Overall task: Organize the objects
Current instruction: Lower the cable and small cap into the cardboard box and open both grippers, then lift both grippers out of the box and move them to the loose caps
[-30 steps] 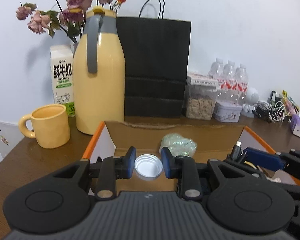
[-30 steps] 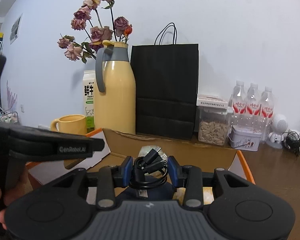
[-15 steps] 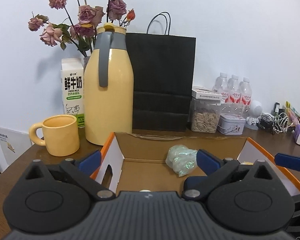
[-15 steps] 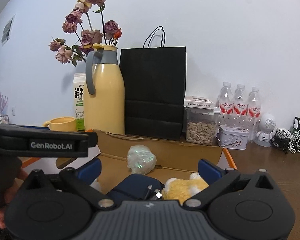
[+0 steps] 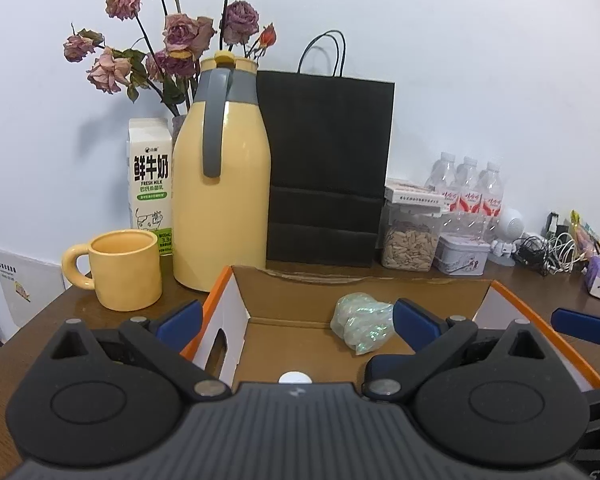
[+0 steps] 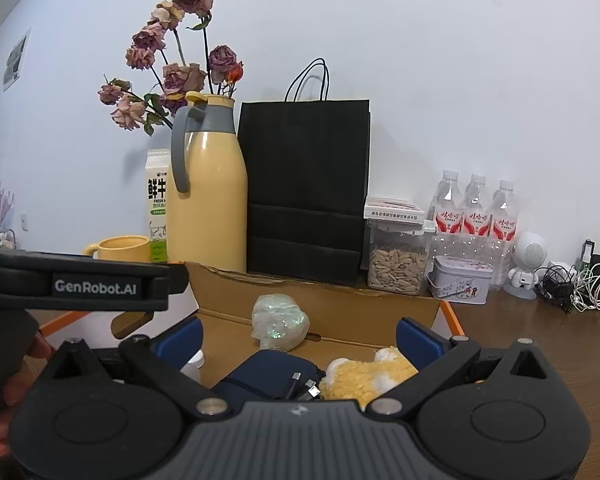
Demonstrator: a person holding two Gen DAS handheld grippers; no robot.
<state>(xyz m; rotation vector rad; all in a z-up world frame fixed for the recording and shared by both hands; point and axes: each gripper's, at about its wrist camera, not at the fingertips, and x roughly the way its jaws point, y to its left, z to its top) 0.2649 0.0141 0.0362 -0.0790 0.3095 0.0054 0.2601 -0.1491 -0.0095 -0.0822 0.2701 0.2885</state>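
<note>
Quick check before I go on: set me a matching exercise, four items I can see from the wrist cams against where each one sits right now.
Things:
1. yellow mug
2. crumpled plastic bag
3. seed jar
4. yellow plush toy

Places:
A. on the table, right of the black paper bag
B. inside the cardboard box, beside the navy pouch
C. on the table, left of the yellow thermos
D. inside the box, against its back wall

Pairs: 1-C, 2-D, 3-A, 4-B
</note>
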